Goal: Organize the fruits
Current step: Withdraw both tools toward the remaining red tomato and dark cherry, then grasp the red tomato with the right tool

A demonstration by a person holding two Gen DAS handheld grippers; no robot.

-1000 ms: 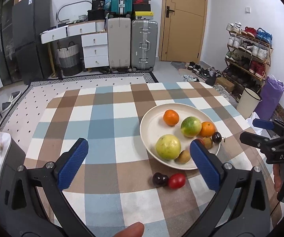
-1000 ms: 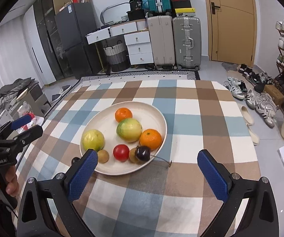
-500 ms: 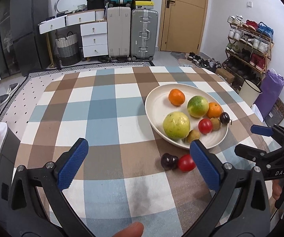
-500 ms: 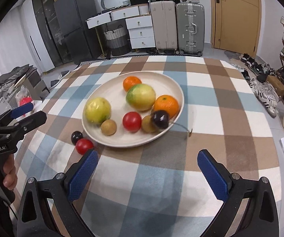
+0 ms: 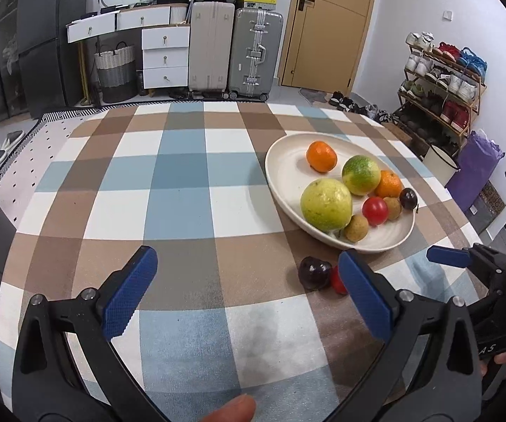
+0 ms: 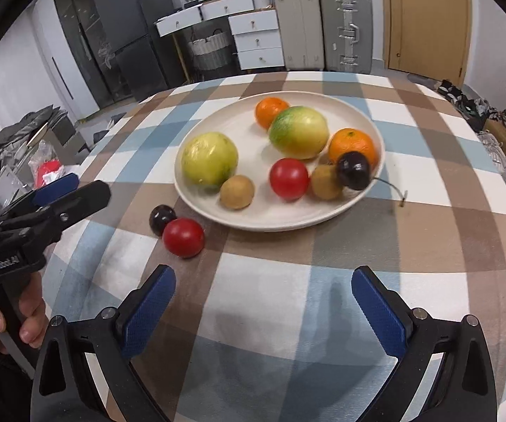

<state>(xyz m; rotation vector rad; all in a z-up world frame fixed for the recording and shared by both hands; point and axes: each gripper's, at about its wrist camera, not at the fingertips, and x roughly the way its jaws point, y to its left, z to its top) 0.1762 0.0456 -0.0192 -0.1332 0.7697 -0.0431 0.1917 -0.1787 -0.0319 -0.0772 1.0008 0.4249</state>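
- Left wrist view: my left claw (image 5: 246, 283) hangs over the checked cloth (image 5: 182, 183) with its blue pads wide apart and nothing between them. The plate (image 5: 281, 176) sits ahead to the right, full of fruit. Two strays lie on the cloth just short of its near rim: a dark plum (image 5: 314, 273) and a red tomato (image 5: 337, 283), touching, the tomato half hidden behind my right pad.
- Same view: my right claw (image 5: 446, 257) shows at the far right edge; from here I cannot tell how its jaws stand.
- Right wrist view: my right claw (image 6: 263, 307) is spread wide and empty above the cloth. The tomato (image 6: 183, 237) and plum (image 6: 162, 218) lie ahead-left, off the plate (image 6: 200, 190).
- Handling, as I judge it: both strays look small, light, round and smooth-skinned, so apt to roll or squirt out. I would take the tomato across its widest middle, closing gently because it looks thin-skinned, and expect the plum to be nudged.
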